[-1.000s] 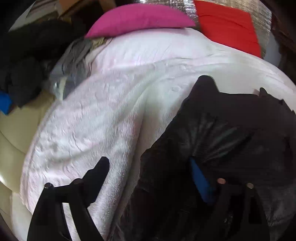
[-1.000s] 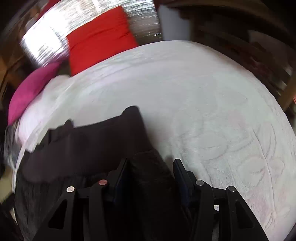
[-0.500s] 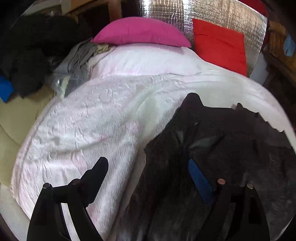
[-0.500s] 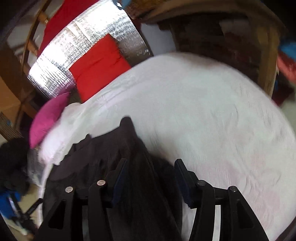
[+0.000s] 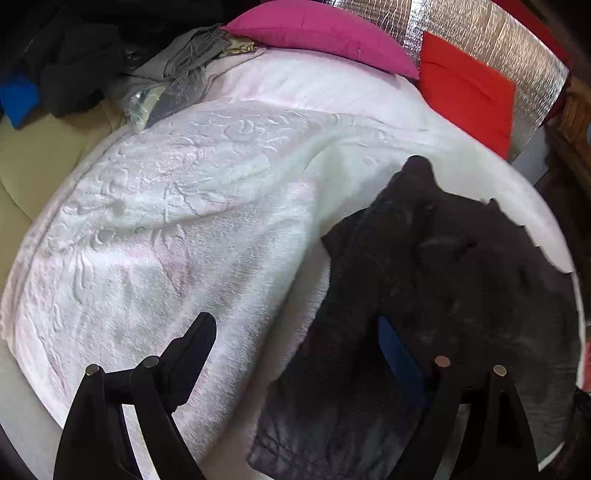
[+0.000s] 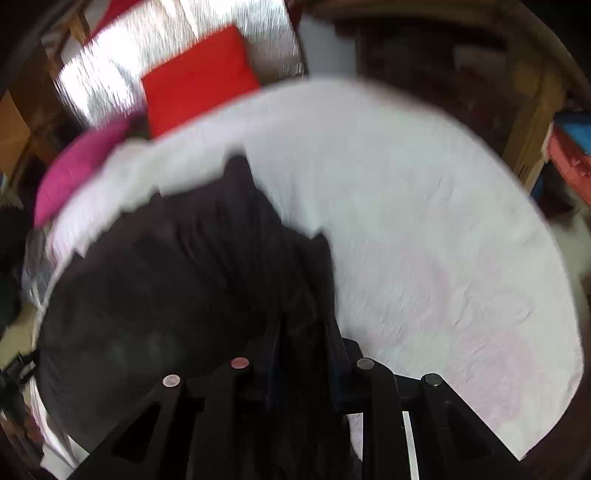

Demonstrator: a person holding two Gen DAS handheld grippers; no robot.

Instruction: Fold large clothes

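Note:
A large black garment (image 5: 424, 295) lies on the white textured bedspread (image 5: 184, 221). My left gripper (image 5: 299, 339) is open above the garment's left edge, its left finger over the bedspread and its right blue-padded finger (image 5: 399, 354) over the cloth. In the right wrist view my right gripper (image 6: 301, 332) is shut on a fold of the black garment (image 6: 166, 295), with cloth pinched between the jaws. The view is motion-blurred.
A pink pillow (image 5: 317, 33) and a red pillow (image 5: 469, 88) lie at the head of the bed against a silver foil panel (image 5: 480, 33). A heap of grey and dark clothes (image 5: 173, 70) sits at the far left. Wooden furniture (image 6: 517, 92) stands to the right.
My right gripper has closed tighter on the black garment and swung, blurring its view. The left gripper stayed open and shifted slightly, with more bedspread in view.

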